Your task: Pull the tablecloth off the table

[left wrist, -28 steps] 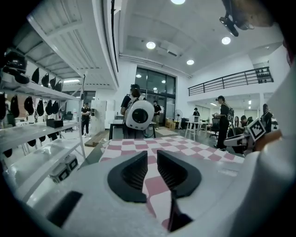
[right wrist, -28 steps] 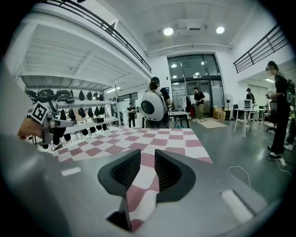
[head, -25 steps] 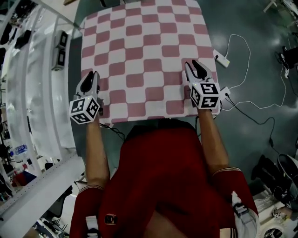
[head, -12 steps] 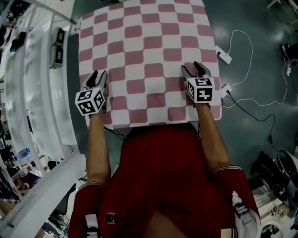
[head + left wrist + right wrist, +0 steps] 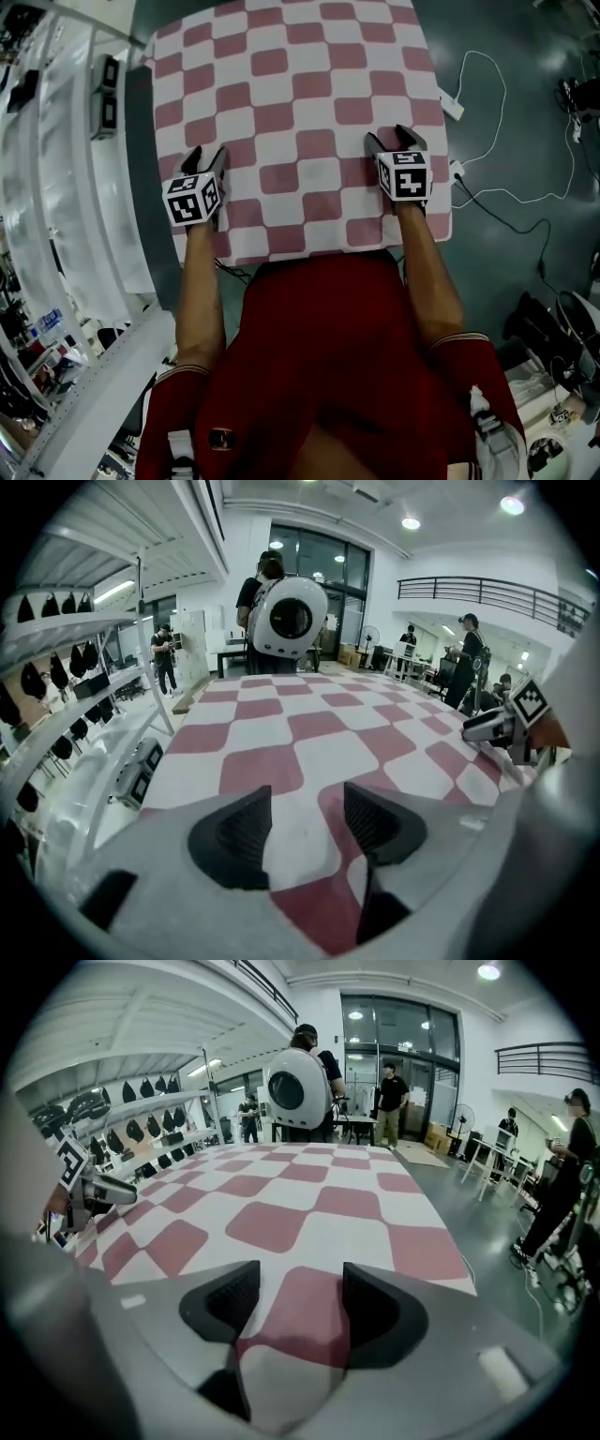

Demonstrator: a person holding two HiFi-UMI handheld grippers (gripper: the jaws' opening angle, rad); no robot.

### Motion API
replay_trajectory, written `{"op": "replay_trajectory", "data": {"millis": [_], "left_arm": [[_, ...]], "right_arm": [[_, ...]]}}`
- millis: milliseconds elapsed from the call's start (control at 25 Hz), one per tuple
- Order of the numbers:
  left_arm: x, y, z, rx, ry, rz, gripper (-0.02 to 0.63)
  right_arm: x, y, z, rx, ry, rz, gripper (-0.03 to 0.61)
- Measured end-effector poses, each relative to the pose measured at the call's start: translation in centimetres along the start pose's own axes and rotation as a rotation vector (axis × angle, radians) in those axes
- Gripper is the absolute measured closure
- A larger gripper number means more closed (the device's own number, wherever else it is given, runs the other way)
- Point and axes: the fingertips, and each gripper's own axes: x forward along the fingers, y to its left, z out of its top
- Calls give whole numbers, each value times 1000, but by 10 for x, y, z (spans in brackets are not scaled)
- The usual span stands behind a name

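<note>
A red-and-white checked tablecloth (image 5: 300,103) lies flat over the whole table. My left gripper (image 5: 206,157) is low over its near left corner, and my right gripper (image 5: 397,139) is low over its near right edge. Both point forward and down at the cloth. The left gripper (image 5: 307,803) has just been opening its jaws; only flat cloth (image 5: 309,747) shows in the gap and the pads press nothing. The right gripper (image 5: 300,1288) has also just been opening, over a red square of the cloth (image 5: 309,1194), and grips nothing. Whether the fingertips touch the cloth I cannot tell.
White shelving (image 5: 56,187) runs along the table's left side. A power strip with white cables (image 5: 450,105) lies on the floor at right. At the table's far end stands a person wearing a round white pack (image 5: 289,616); other people stand further back in the hall.
Both grippers have come down closer to the cloth near the table's front edge, tilted further downward, and their jaws have spread wider.
</note>
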Motion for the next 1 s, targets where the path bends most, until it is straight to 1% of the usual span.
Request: {"op": "replay_trajectory", "data": {"millis": [160,280,440,760,1000], "left_arm": [[6,-2,-11,22,56,-5,357],[7,-3,-13,35,60,-2,361],[6,-6,-13,51,61,-18,382],[6,-11,-13,73,61,-43,453],[7,-17,-12,83,58,-47,509]], "right_arm": [[1,0,0,21,10,-6,304],[2,1,-1,26,9,-4,307],[1,2,-2,24,6,-10,314],[0,18,0,0,-2,-27,431],[0,24,0,-20,2,-51,511]]}}
